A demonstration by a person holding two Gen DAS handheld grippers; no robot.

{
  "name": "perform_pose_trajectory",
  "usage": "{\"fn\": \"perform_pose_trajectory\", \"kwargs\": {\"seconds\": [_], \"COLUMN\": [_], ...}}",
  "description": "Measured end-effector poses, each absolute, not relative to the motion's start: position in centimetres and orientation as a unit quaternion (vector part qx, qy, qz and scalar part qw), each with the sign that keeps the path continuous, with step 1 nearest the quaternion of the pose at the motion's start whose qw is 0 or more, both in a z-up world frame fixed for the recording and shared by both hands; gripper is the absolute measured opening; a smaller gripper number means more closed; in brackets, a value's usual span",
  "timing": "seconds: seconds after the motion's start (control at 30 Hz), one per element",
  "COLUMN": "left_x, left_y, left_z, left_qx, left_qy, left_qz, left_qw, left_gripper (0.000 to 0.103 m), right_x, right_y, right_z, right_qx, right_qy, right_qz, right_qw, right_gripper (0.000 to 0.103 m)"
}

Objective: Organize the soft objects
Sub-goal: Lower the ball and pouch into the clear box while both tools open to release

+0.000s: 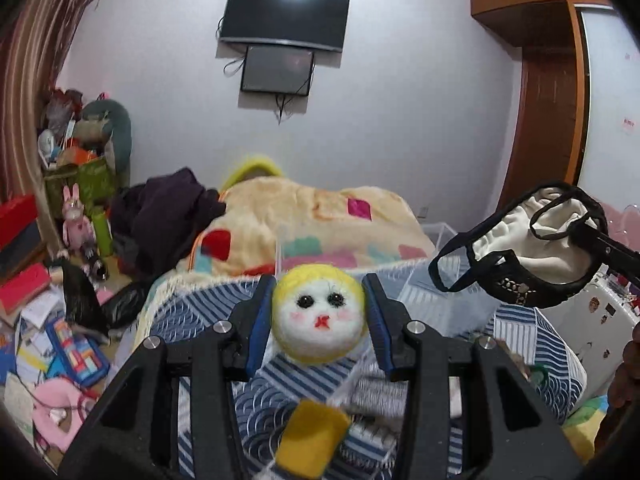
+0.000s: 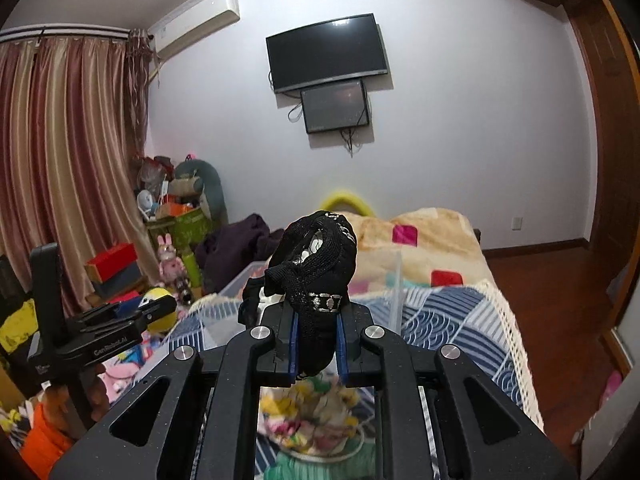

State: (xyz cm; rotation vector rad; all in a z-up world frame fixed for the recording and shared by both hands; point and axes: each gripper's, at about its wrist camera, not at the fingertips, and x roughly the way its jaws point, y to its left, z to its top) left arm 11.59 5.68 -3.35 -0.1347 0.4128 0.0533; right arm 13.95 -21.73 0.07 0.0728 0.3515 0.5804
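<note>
My left gripper [image 1: 319, 312] is shut on a round yellow-and-white plush ball with a painted face [image 1: 318, 316], held above the bed. My right gripper [image 2: 316, 344] is shut on a black lace undergarment with a white lining [image 2: 314, 264]; in the left wrist view the same garment [image 1: 532, 248] hangs at the right, above the bed. The left gripper with the plush ball [image 2: 158, 304] shows at the left of the right wrist view. A clear plastic box [image 1: 444, 236] lies on the bed beneath both grippers.
The bed has a blue patterned cover [image 2: 460, 320] and a cream blanket [image 1: 312, 216]. A dark clothes pile [image 1: 168, 208] lies at its left. The floor at left is littered with books and toys [image 1: 68, 340]. A white suitcase [image 1: 600, 320] stands at right. Screens [image 1: 284, 16] hang on the wall.
</note>
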Motion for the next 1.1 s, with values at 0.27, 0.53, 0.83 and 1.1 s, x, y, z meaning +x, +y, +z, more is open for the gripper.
{"fn": "perform_pose_trajectory", "kwargs": {"seconds": [0.27, 0.53, 0.83, 1.1], "left_x": [16.0, 19.8, 21.8, 21.5], "left_y": [5.3, 5.4, 4.3, 3.6], "left_z": [-3.2, -5.1, -7.0, -7.2], "left_qx": [-0.066, -0.057, -0.038, -0.035], "left_qy": [0.234, 0.289, 0.319, 0.322], "left_qz": [0.000, -0.017, -0.025, -0.032], "left_qw": [0.970, 0.956, 0.947, 0.946], "left_gripper": [0.044, 0.044, 0.044, 0.052], "right_x": [17.6, 20.8, 22.5, 22.6], "right_y": [-19.7, -17.2, -15.6, -16.8], "right_z": [-0.3, -3.1, -5.0, -5.1], "right_qx": [0.045, 0.032, -0.014, -0.020], "right_qy": [0.188, 0.255, 0.312, 0.321], "right_qz": [0.283, 0.275, 0.270, 0.266], "right_qw": [0.939, 0.927, 0.911, 0.909], "right_gripper": [0.013, 0.013, 0.014, 0.045]}}
